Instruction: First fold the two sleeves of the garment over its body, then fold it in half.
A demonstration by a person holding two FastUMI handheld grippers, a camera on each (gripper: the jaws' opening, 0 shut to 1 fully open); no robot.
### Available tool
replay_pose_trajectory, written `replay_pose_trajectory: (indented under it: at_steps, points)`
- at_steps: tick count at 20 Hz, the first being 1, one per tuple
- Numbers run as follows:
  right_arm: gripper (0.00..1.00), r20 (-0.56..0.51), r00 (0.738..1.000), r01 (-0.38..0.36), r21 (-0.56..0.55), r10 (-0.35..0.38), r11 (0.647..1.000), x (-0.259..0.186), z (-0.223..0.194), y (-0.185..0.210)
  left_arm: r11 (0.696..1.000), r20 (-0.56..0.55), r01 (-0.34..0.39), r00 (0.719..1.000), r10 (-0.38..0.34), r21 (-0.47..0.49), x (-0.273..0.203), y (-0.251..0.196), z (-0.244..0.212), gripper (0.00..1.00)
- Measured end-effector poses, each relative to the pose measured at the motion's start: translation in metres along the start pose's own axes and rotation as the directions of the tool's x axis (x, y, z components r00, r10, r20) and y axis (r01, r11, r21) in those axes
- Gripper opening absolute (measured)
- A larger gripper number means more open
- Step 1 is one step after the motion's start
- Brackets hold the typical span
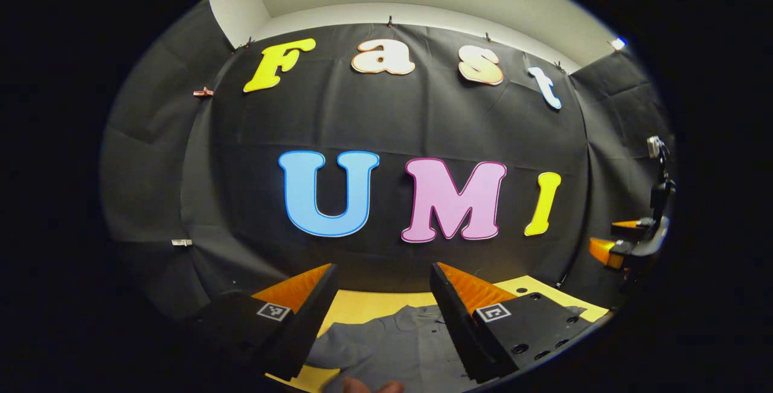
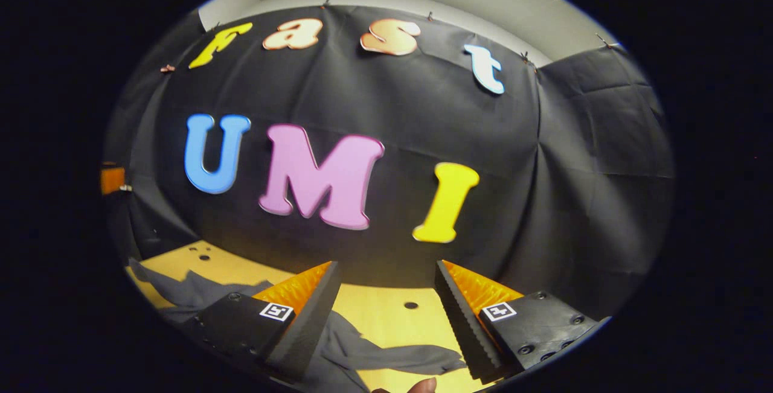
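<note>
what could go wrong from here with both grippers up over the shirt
Both grippers, left and right, are open above the grey shirt, holding nothing. The sleeve lies rumpled on the table, so a pinch might catch several layers. The right view's sleeve reaches toward the near edge and could slide off.

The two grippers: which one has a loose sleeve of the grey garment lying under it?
The right gripper: a grey sleeve stretches across the yellow table beneath it. The left gripper hangs over the garment's body.

both views low, wall-facing — sharing table (image 1: 374, 305)
</note>
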State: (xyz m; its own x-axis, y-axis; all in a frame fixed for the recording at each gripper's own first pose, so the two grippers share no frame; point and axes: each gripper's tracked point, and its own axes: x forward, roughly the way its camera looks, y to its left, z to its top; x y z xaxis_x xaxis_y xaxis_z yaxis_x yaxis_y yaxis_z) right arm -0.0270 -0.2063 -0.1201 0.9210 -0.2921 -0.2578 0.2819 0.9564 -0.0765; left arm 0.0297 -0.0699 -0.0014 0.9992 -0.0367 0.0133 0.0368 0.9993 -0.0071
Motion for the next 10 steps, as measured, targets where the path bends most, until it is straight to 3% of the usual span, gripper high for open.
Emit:
replay_pose_trajectory:
  at_steps: [5,10]
  points:
    - [0.98,-0.193,0.981,0.014,0.002,-0.013,1.0,0.037,-0.114,-0.062,0.999,-0.023,-0.032,0.999,0.032,0.014,0.0,-0.033,-0.01,0.96]
    - [0.98,-0.379,0.925,0.024,0.088,0.011,0.996,0.069,-0.218,-0.088,0.998,-0.067,-0.062,0.996,0.064,0.03,-0.005,-0.053,-0.024,0.96]
